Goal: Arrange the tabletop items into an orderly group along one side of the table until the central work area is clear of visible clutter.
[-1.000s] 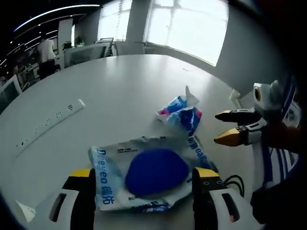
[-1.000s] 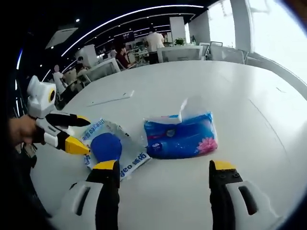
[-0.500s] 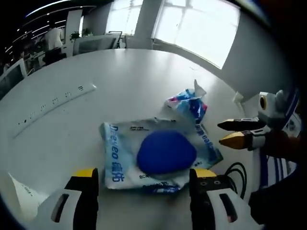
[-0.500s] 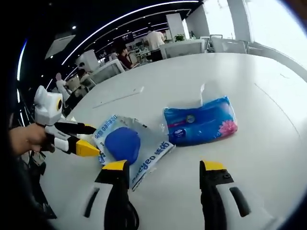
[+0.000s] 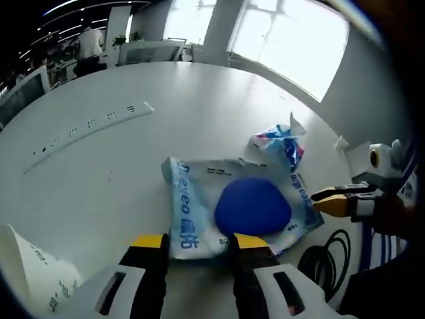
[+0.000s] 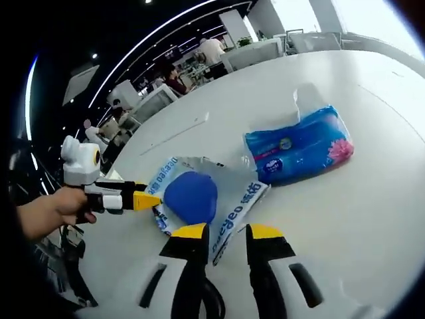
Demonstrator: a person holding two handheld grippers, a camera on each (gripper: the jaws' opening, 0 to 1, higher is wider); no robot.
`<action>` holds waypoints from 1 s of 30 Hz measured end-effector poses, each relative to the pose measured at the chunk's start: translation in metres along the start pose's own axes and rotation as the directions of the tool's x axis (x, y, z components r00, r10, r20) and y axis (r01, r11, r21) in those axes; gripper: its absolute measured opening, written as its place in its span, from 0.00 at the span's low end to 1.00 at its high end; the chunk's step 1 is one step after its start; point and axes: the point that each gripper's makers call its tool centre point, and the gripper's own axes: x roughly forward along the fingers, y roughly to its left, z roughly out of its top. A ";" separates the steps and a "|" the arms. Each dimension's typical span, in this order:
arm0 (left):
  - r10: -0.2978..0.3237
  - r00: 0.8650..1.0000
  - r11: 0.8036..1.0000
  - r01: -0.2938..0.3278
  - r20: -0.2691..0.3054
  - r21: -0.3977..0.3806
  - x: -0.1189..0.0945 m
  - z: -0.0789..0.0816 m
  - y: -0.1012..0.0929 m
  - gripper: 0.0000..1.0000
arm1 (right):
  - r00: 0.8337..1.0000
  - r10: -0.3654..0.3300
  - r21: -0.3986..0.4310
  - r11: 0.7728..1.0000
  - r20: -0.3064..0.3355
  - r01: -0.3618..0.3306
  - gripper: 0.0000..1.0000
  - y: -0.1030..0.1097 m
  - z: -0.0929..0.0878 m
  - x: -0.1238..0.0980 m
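Wipes pack (image 5: 232, 212) lies flat just ahead of both grippers, its near edge running between the left gripper's (image 5: 199, 247) narrowed jaws and its corner between the right gripper's (image 6: 224, 232). Both pairs look nearly closed on the wrapper; whether they truly pinch it I cannot tell. Pinching only the wrapper edges and sliding it level would likely work best. Beyond the pack sits a blue tissue pack (image 6: 302, 146), farther off a power strip (image 5: 93, 126).
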 end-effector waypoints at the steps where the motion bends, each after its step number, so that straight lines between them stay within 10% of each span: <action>1: 0.000 1.000 1.000 0.000 0.000 -0.003 0.000 -0.001 0.000 0.31 | 1.000 -0.001 0.005 1.000 -0.002 0.001 0.18 -0.001 -0.001 0.000; 14: 0.023 1.000 1.000 -0.023 0.019 -0.005 -0.006 -0.004 0.002 0.04 | 1.000 -0.006 0.029 1.000 -0.029 0.007 0.00 -0.006 -0.007 0.003; 30: 0.019 0.998 1.000 -0.018 0.059 -0.014 -0.020 -0.005 -0.012 0.01 | 1.000 -0.001 0.003 1.000 0.021 0.001 0.00 -0.002 0.009 -0.006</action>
